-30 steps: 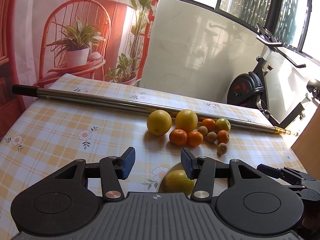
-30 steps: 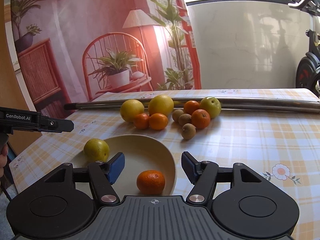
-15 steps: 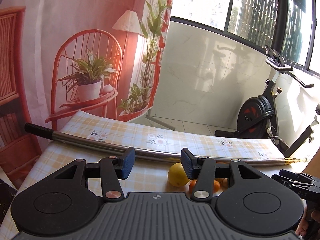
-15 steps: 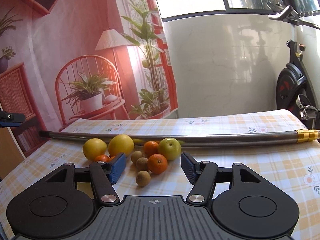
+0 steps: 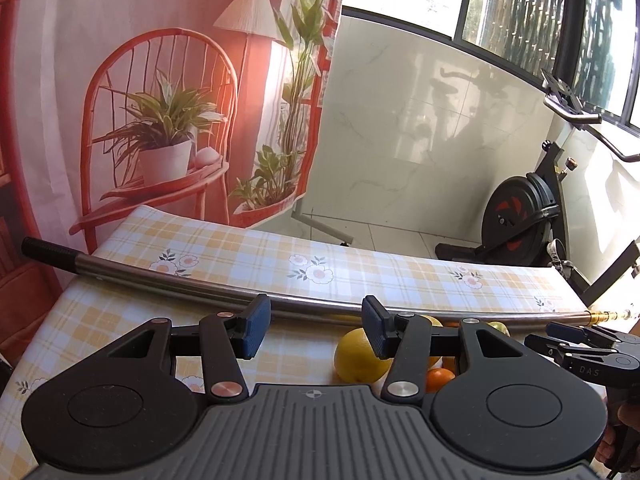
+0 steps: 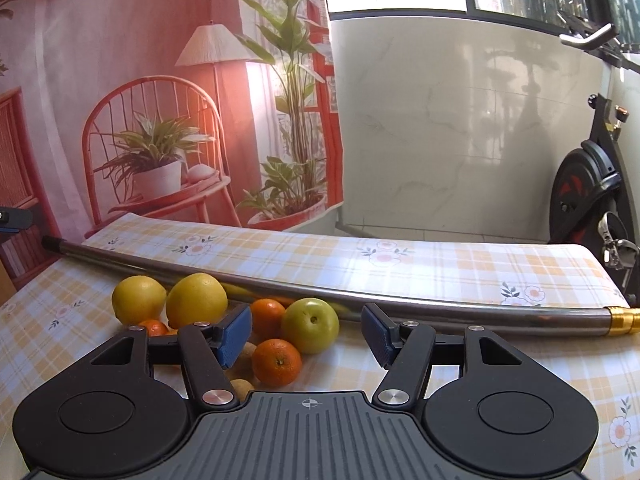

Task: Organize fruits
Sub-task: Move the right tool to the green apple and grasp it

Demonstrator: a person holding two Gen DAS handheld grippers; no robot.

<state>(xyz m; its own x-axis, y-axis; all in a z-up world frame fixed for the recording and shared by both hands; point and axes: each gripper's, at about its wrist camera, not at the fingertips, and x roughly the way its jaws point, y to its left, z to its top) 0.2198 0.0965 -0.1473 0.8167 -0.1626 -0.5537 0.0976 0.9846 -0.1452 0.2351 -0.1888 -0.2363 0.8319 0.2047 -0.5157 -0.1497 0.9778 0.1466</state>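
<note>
A pile of fruit lies on the checked tablecloth. In the right wrist view I see two yellow citrus fruits [image 6: 138,298] [image 6: 196,300], a green apple [image 6: 310,325], an orange mandarin [image 6: 277,361], more mandarins behind, and brown kiwis partly hidden by my left finger. My right gripper [image 6: 306,336] is open and empty, just in front of the apple and mandarin. In the left wrist view my left gripper [image 5: 316,332] is open and empty, with a yellow citrus fruit [image 5: 356,360] and a mandarin [image 5: 440,378] behind its right finger. The bowl is out of view.
A long metal pole [image 6: 360,294] lies across the table behind the fruit; it also shows in the left wrist view [image 5: 200,284]. The right gripper's body [image 5: 592,354] shows at the left view's right edge. An exercise bike [image 5: 524,216] stands beyond the table.
Both grippers have risen and tilted up from the bowl, which has dropped out of view. The right gripper has moved closer to the fruit pile. Both stay open.
</note>
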